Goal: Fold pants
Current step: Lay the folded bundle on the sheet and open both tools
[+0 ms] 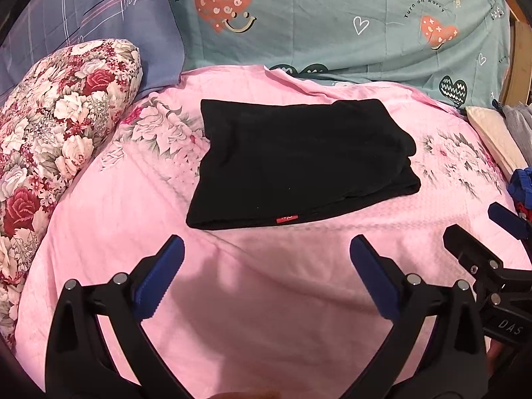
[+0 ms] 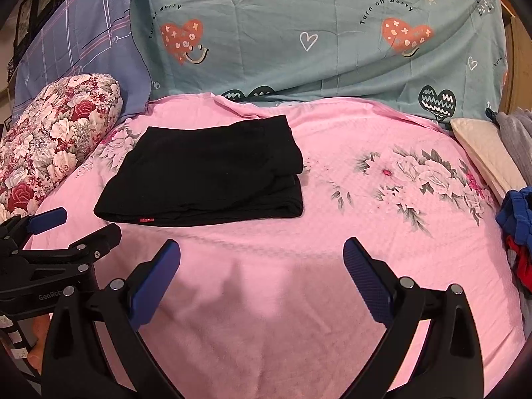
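— Where do we stand with the pants [image 1: 299,163]?

— They lie as a folded black bundle on the pink bedspread [image 1: 266,299], ahead of both our grippers and touching neither. Their long axis runs side to side across our view, with a small red tag [image 1: 287,218] on the near edge.

— And our grippers?

— Our left gripper [image 1: 266,279] has its jaws spread wide and holds nothing. Our right gripper [image 2: 261,279] is just as wide apart and just as empty. Both hover over bare bedspread.

— Which of us is nearer?

— The left, we judge. From its camera the bundle sits straight ahead; from the right camera the pants [image 2: 206,173] lie ahead and off to the left.

— So any further fold?

— We would reach forward, left gripper first. The bundle already looks compact, so we may be nearly done.
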{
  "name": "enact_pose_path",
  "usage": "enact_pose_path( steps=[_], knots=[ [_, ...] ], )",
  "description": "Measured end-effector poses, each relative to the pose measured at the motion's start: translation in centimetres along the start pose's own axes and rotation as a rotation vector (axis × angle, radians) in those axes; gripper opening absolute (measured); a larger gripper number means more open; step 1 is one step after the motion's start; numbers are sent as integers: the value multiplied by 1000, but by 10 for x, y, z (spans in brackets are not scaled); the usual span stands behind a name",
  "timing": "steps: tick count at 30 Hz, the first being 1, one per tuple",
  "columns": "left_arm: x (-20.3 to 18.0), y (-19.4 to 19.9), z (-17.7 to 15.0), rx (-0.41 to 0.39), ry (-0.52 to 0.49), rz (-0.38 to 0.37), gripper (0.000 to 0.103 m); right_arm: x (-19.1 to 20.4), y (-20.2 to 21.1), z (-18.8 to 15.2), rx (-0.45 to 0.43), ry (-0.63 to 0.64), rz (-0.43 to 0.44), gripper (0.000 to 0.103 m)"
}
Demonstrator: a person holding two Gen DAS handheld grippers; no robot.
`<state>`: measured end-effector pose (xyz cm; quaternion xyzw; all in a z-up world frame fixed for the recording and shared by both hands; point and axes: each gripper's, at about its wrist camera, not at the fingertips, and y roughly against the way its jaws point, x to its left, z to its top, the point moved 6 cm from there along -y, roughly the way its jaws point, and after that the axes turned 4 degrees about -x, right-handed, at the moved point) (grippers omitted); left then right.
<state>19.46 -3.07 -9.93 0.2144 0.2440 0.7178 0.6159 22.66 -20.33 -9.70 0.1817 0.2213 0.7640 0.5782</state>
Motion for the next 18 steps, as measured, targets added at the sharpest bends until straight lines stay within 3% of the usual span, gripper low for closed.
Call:
enact_pose_path(
  steps=[10, 18],
  knots=[
    [1, 1, -1, -11, 7, -1, 101, -1, -1, -1, 7, -3, 5, 99],
    [-1, -6, -6, 34, -3, 13, 101, 0, -2, -2, 20, 6, 3, 99]
  ],
)
